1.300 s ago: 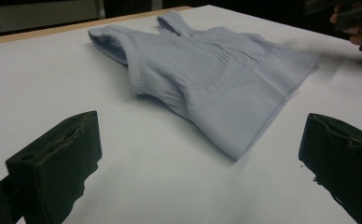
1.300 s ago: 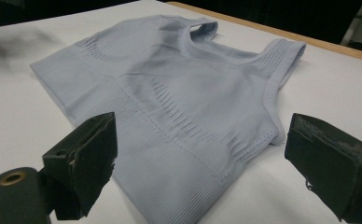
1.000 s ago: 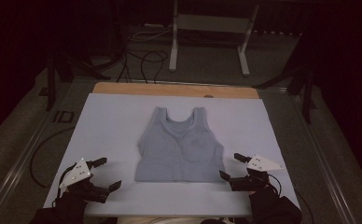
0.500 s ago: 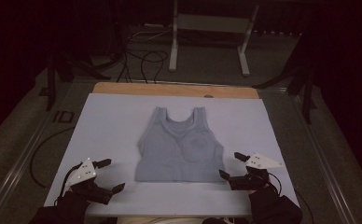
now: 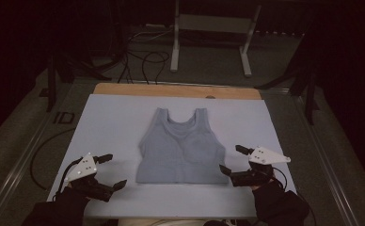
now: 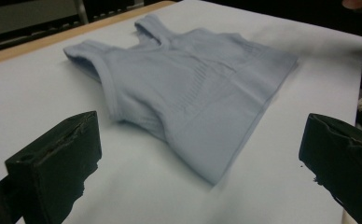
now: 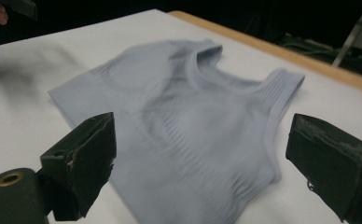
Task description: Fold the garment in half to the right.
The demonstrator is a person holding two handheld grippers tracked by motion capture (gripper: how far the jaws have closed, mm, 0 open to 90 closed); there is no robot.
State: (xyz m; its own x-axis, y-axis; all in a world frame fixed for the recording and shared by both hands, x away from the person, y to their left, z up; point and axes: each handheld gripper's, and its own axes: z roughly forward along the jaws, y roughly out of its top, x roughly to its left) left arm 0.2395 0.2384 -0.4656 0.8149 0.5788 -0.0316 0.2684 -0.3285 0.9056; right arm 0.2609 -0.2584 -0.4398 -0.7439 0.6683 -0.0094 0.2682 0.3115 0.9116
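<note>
Hovering my left gripper (image 5: 111, 170) and right gripper (image 5: 229, 160), jaws apart, holding nothing, beside the hem corners of the pale blue knit tank top (image 5: 180, 147) lying flat mid white tabletop (image 5: 110, 122); nothing folded yet, I judge.

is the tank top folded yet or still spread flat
Spread flat: the tank top lies unfolded on the white table cover, both straps and the hem showing.
</note>
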